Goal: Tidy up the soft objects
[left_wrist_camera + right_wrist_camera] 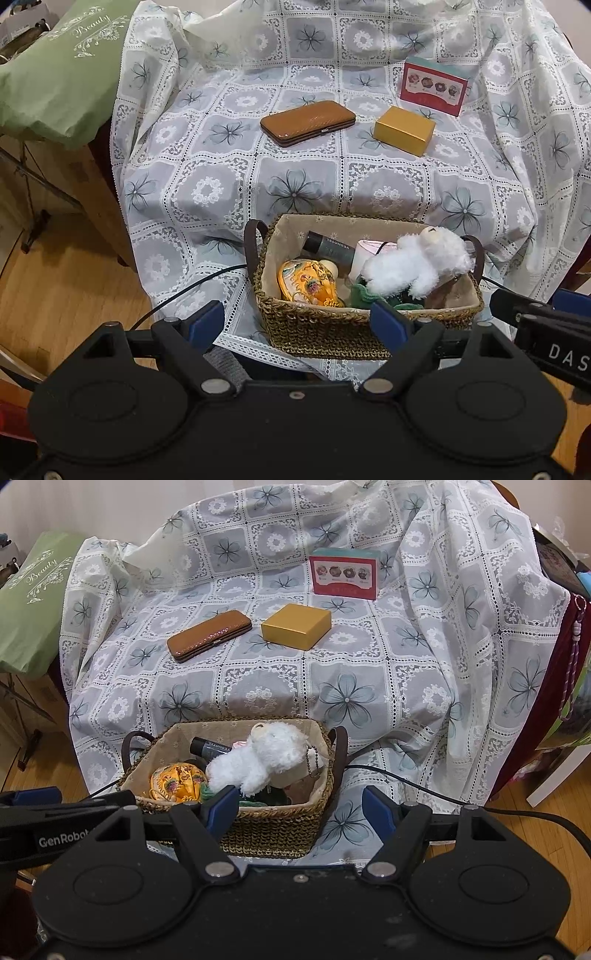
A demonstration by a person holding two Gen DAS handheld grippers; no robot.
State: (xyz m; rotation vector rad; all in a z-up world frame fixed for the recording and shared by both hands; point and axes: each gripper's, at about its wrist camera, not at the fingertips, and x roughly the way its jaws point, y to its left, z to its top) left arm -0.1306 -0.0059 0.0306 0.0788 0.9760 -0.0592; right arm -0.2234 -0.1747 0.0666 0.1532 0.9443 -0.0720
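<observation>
A woven basket (325, 332) (273, 830) with dark handles sits at the near edge of the lace-covered seat. In it lie a white plush toy (417, 264) (266, 755), an orange patterned pouch (306, 282) (177, 777), a dark tube (328, 245) (208, 747), a pink item and green fabric (364, 293). My left gripper (297, 321) is open and empty, just in front of the basket. My right gripper (301, 806) is open and empty, at the basket's near right corner.
On the cloth (207, 192) behind the basket lie a brown case (308, 122) (208, 635), a yellow box (404, 129) (295, 626) and a red picture box (434, 86) (343, 576). A green pillow (55, 77) is at the left. A black cable (424, 786) crosses the near edge.
</observation>
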